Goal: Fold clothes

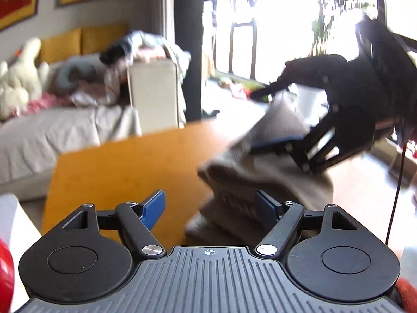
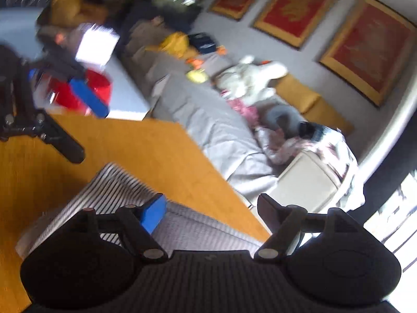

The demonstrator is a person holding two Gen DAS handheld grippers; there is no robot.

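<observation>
A beige ribbed garment [image 1: 263, 167] lies bunched on the orange wooden table [image 1: 125, 167], right of centre in the left wrist view. My left gripper [image 1: 212, 204] is open; its right finger touches the cloth's near fold. My right gripper [image 1: 276, 120] shows in that view above the garment, jaws apart around a raised flap. In the right wrist view the garment [image 2: 125, 198] appears striped grey-white under my open right gripper [image 2: 211, 208], on the table [image 2: 146, 143]. My left gripper [image 2: 86, 99] is at the upper left there. Both views are motion-blurred.
A grey sofa [image 1: 65, 130] with soft toys, yellow cushions and loose clothes stands beyond the table; it shows in the right wrist view [image 2: 208, 120] too. A red object [image 2: 78, 91] sits on a white surface past the table. Bright windows [image 1: 281, 26] lie to the right.
</observation>
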